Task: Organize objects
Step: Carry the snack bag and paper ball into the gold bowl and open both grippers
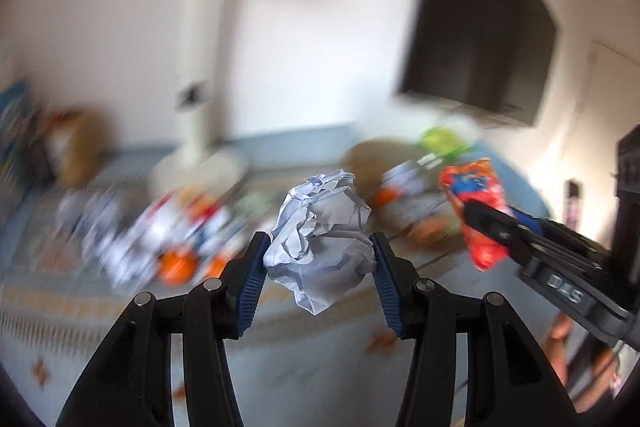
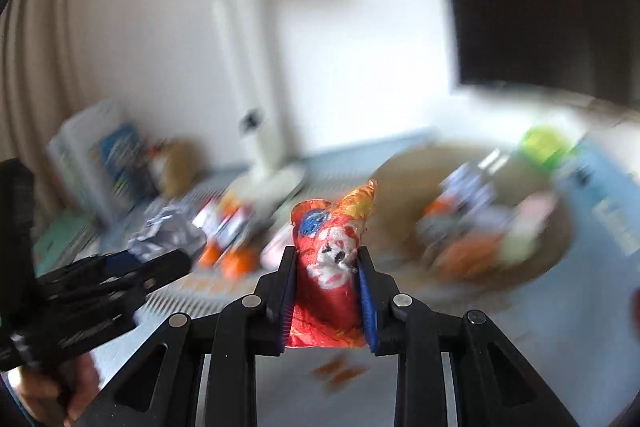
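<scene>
Left gripper clamps a crumpled paper ball mid-air; light, crushable, grip its middle. Right gripper pinches a red snack wrapper; thin, slippery.

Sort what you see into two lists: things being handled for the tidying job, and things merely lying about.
In hand:
- crumpled paper ball, clamped in the left tongs
- red snack wrapper, clamped in the right tongs

Lying about:
- white desk lamp
- green item
- blurred clutter on the table
</scene>
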A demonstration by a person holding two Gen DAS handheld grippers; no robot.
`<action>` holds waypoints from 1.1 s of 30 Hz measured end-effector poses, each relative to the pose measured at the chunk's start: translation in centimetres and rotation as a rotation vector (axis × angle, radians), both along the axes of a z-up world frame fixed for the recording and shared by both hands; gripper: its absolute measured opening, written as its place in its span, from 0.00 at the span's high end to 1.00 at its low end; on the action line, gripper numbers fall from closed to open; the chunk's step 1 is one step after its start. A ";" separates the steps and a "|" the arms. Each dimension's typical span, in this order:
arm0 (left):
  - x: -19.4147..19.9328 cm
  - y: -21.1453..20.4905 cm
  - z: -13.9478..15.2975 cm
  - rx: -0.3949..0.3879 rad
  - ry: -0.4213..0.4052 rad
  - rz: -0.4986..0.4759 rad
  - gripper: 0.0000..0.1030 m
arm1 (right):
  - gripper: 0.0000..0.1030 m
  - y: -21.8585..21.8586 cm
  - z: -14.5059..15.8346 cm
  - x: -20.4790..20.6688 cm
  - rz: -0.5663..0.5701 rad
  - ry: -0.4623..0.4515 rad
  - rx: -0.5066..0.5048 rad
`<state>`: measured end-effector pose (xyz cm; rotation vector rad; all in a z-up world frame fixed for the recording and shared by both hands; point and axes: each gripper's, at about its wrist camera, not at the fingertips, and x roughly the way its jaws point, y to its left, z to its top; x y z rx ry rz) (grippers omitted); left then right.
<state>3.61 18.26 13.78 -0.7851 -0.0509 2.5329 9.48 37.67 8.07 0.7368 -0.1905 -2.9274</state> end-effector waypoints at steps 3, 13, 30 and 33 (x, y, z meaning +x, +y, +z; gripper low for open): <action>-3.2 4.2 2.1 0.051 -0.009 -0.103 0.54 | 0.74 4.4 2.6 -1.6 -0.125 0.020 -0.053; -11.2 11.2 -0.7 0.116 -0.046 -0.197 0.36 | 0.72 10.8 2.1 -9.6 -0.297 -0.067 -0.004; 2.2 -4.0 7.2 0.032 0.194 -0.062 0.17 | 0.64 0.7 5.6 -0.8 -0.131 -0.001 0.100; 4.5 -9.1 7.2 0.072 0.195 0.047 0.00 | 0.51 -2.1 5.0 0.2 -0.053 -0.013 0.016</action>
